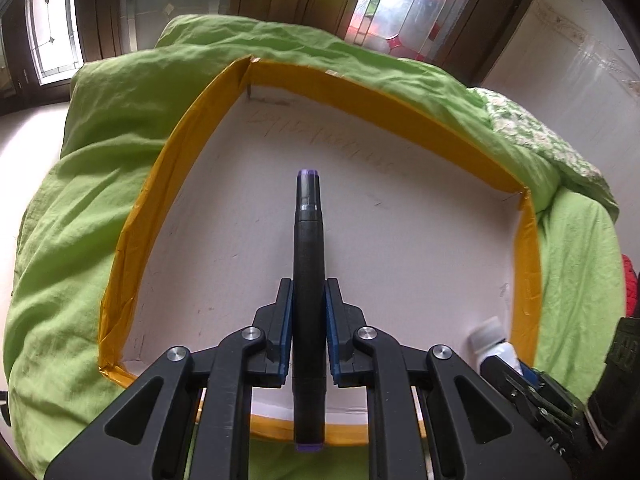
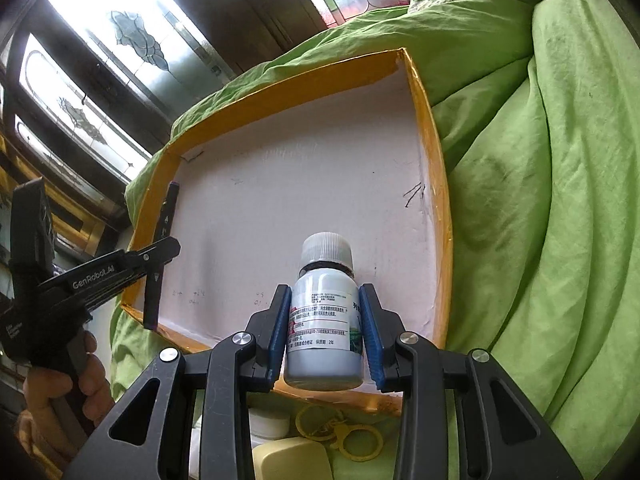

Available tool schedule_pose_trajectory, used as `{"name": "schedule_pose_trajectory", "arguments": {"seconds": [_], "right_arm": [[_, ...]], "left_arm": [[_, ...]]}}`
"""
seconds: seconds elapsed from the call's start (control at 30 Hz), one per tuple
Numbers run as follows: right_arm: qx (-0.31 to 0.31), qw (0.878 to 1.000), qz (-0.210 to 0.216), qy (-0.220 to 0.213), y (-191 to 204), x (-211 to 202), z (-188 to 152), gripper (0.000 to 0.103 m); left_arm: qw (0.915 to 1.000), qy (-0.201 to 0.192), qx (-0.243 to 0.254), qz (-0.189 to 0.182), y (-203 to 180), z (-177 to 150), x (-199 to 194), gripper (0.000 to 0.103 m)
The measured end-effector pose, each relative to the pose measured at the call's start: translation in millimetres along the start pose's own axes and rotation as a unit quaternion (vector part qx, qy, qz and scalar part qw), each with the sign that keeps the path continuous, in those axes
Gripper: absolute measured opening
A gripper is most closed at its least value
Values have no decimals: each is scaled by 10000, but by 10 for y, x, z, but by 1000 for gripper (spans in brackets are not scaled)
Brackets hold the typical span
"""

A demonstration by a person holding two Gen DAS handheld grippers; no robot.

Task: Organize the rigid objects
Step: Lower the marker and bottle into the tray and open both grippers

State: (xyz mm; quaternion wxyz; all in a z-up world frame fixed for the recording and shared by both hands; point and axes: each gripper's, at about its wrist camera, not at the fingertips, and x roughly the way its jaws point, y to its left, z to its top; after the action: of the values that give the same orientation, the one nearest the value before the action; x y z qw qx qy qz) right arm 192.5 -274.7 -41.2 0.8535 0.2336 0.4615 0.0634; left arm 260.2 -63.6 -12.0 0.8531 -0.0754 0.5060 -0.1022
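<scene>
Left wrist view. Left gripper (image 1: 308, 312): clenched on black marker (image 1: 307, 264), purple at both ends, long axis running straight ahead along the fingers, tip aimed down into tray (image 1: 172, 168). Tray: shallow box, white floor, orange-taped walls, floor bare under the marker. Near wall of tray directly beneath the gripper; marker tip over mid-floor. At lower right edge: white-capped bottle (image 1: 490, 340) in the other tool's grip, at the tray's right near corner. Green bedding (image 1: 80, 200) on all sides of tray; patterned leaded-glass windows (image 1: 396, 12) and dark wood frames behind.

Right wrist view. Right gripper (image 2: 325, 328): grasping grey bottle (image 2: 325, 320) by its labelled body, ribbed cap up, long axis upright between the blue pads (image 2: 280, 320). Bottle over the tray's near wall (image 2: 436, 200), open floor ahead and above in frame. Left gripper (image 2: 158, 252) at far left, held by a hand (image 2: 60, 392), marker (image 2: 162, 248) over the tray's left wall. Below the tray's near edge, on the bedding (image 2: 560, 240): yellow rings (image 2: 340, 436), cream case (image 2: 292, 464), white lid-like piece (image 2: 268, 424).

Judgement: both items poised over the tray; either could be set down with a short descent, marker lengthwise along the left side, bottle toward the right.
</scene>
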Motion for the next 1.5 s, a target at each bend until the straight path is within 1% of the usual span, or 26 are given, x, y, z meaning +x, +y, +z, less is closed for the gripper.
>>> {"name": "schedule_pose_trajectory", "arguments": {"seconds": [0.03, 0.13, 0.2, 0.27, 0.4, 0.47, 0.53, 0.63, 0.7, 0.8, 0.87, 0.97, 1.03, 1.1, 1.17, 1.3, 1.4, 1.5], "right_arm": [[-117, 9999, -82, 39, 31, 11, -3, 31], [-288, 9988, -347, 184, 53, 6, -9, 30], [-320, 9970, -676, 213, 23, -22, 4, 30], [-296, 9962, -786, 233, -32, -57, 13, 30], [-244, 9943, -1001, 275, -125, -120, 32, 30], [-179, 9941, -1022, 313, -181, -163, 23, 30], [-75, 9952, -938, 278, -227, -225, 7, 30], [107, 9978, -627, 172, -288, -281, -4, 30], [143, 9988, -463, 60, -282, -302, -1, 30], [134, 9993, -332, -67, -241, -253, 6, 30], [94, 9994, -300, -127, -217, -213, 3, 30], [-82, 9986, -465, -226, -151, -163, 11, 30], [-227, 9976, -590, -273, -74, -111, 32, 30], [-518, 9950, -800, -306, 13, -82, 23, 30], [-751, 9916, -1020, -272, 70, -45, 0, 30], [-911, 9865, -1351, -165, 102, -30, -44, 30], [-987, 9840, -1484, -41, 120, -24, -81, 30], [-1005, 9839, -1474, -39, 101, -29, -105, 31]], "left_arm": [[9998, 189, 2, 49, 30, -14, 27, 12], [9996, 265, 1, 66, 65, -74, -3, 12], [9992, 382, 20, 67, 57, -128, -48, 12], [9990, 426, 72, 85, 40, -213, -98, 12], [9991, 415, 94, -14, 0, -416, -177, 13], [9992, 367, 167, -1, -36, -451, -212, 12], [9995, 208, 246, 34, -67, -402, -244, 12], [9999, 10, 96, -78, -60, -198, -242, 12], [9999, -123, 59, -80, -62, -45, -192, 12], [9999, -168, 22, 17, -28, 122, -57, 12], [9999, -120, 18, 85, 2, 156, 34, 12], [9996, -64, 144, 219, 70, 82, 115, 12], [9992, -75, 263, 284, 90, 20, 93, 12], [9987, -88, 366, 347, 87, -44, 54, 12], [9987, -72, 375, 345, 111, -110, 10, 12], [9990, -81, 302, 326, 162, -233, -78, 13], [9991, -63, 259, 341, 173, -234, -65, 13], [9992, -47, 218, 321, 164, -209, -67, 13]]}}
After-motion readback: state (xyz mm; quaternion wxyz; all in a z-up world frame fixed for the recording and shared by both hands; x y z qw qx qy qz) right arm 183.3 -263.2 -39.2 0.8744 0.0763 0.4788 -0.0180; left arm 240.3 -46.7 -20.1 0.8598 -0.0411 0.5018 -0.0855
